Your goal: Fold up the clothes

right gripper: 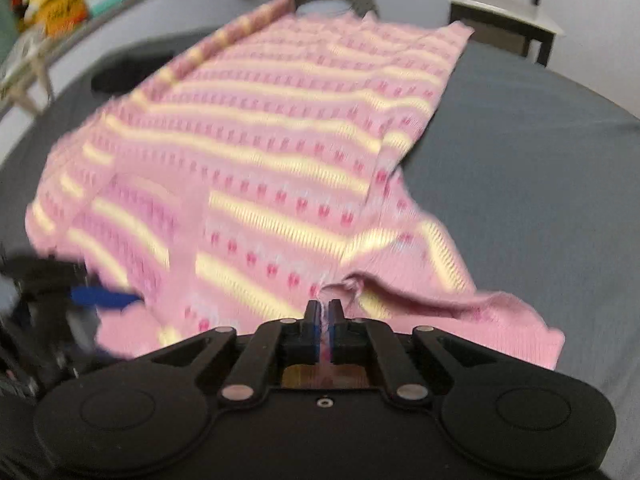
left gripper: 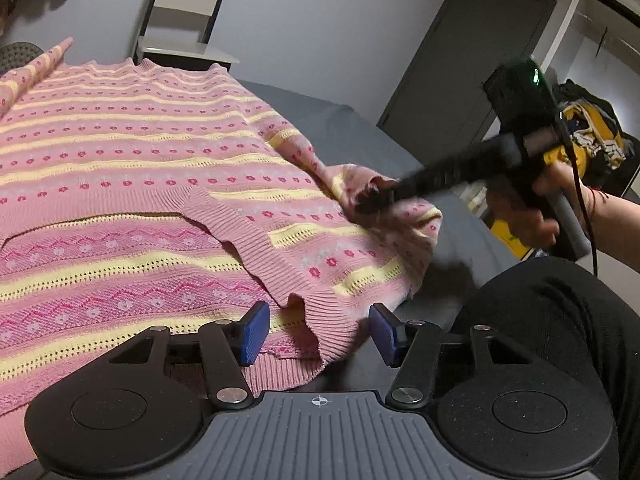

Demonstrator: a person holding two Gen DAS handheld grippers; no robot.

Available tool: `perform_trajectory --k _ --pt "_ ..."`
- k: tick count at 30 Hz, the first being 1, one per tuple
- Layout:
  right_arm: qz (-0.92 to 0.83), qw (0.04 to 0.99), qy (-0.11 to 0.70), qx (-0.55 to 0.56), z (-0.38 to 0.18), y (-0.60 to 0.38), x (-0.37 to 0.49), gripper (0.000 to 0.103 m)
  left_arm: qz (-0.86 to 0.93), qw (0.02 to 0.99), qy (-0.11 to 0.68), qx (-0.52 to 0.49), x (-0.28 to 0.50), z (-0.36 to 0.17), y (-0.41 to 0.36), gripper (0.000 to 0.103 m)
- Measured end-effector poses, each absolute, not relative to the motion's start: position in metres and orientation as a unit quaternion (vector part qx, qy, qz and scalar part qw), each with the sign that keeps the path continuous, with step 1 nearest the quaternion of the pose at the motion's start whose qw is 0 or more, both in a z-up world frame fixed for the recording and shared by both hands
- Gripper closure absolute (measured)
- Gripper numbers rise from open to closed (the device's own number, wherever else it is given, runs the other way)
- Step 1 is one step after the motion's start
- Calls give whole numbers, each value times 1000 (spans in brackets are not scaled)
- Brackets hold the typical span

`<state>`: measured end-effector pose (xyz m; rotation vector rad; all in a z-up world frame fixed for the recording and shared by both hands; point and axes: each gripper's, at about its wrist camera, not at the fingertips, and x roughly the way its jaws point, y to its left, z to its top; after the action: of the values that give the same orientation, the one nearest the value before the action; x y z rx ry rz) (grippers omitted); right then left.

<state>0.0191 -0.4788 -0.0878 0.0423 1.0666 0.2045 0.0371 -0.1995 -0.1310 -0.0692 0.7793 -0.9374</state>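
A pink knitted sweater (left gripper: 120, 168) with yellow stripes and small flower rows lies spread on a grey bed (left gripper: 344, 128). My left gripper (left gripper: 318, 334) stands open over the sweater's ribbed collar edge (left gripper: 316, 320), blue pads on either side of it, nothing clamped. My right gripper (right gripper: 325, 316) is shut on a fold of the sweater (right gripper: 280, 168) near the right sleeve, lifting that cloth off the bed (right gripper: 520, 152). In the left wrist view the right gripper (left gripper: 376, 198) pinches the bunched sleeve, held by a hand (left gripper: 528, 216). The right wrist view is blurred.
A chair (left gripper: 180, 16) stands beyond the bed's far edge, with a dark door (left gripper: 460, 60) to the right. A pile of clothes (left gripper: 592, 132) sits at far right. The person's dark-clothed leg (left gripper: 560, 320) is close on the right. A cluttered shelf (right gripper: 60, 4) runs along the left.
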Motion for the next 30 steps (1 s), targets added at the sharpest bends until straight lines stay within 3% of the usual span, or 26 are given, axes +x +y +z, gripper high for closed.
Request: perform_trajectory --k 2,8,18,20,21,30 --pt "96 859 502 30 -84 -481 16 84 -438 821 366 -28 37 -131 -200 47" --pt "72 900 419 95 -51 -505 9 77 -437 821 367 -26 37 -133 -200 47" --pt "-17 826 454 335 -93 -562 37 77 -436 822 367 -23 34 -133 -199 47" --pt "-31 819 442 364 -103 -564 41 82 -436 822 366 -23 34 -133 -199 47" --pt "-43 819 441 364 -106 -563 44 99 -436 822 366 -23 33 -132 -199 47" --pt "-176 849 382 319 -81 -597 83 99 -434 823 365 -28 37 -129 -195 47"
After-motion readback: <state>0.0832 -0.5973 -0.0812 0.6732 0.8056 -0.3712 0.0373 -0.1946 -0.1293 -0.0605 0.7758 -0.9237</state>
